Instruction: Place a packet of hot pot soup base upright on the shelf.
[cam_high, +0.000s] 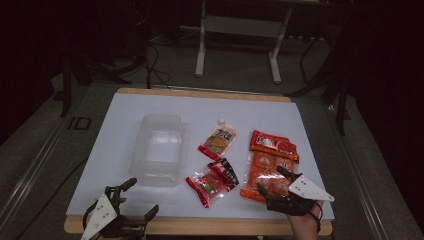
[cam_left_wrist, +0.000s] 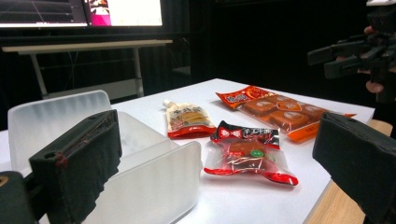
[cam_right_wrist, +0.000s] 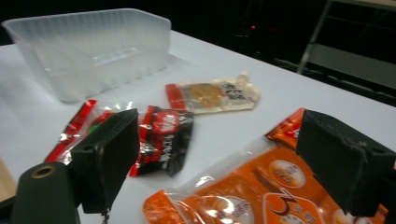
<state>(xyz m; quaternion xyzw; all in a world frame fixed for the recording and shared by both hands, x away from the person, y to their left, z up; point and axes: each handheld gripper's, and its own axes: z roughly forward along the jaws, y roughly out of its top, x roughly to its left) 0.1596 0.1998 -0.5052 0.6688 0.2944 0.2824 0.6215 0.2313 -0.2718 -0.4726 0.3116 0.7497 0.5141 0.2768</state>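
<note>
A clear plastic container (cam_high: 157, 150) stands left of centre on the white table (cam_high: 120, 125). To its right lie a beige spouted pouch (cam_high: 220, 139), a black and red packet (cam_high: 227, 172) overlapping a clear red snack packet (cam_high: 206, 186), and a large orange packet (cam_high: 267, 162). My left gripper (cam_high: 141, 196) is open near the front edge, below the container, and holds nothing. Over the near end of the orange packet (cam_right_wrist: 243, 196), my right gripper (cam_high: 271, 180) is open, its jaws straddling the packet's corner. The container (cam_left_wrist: 140, 186) sits just beyond my left gripper (cam_left_wrist: 219, 140).
The table's wooden front edge (cam_high: 200, 226) runs just behind both grippers. A metal stand (cam_high: 235, 30) and cables stand on the floor beyond the table. Bare white surface lies along the table's left side and far end.
</note>
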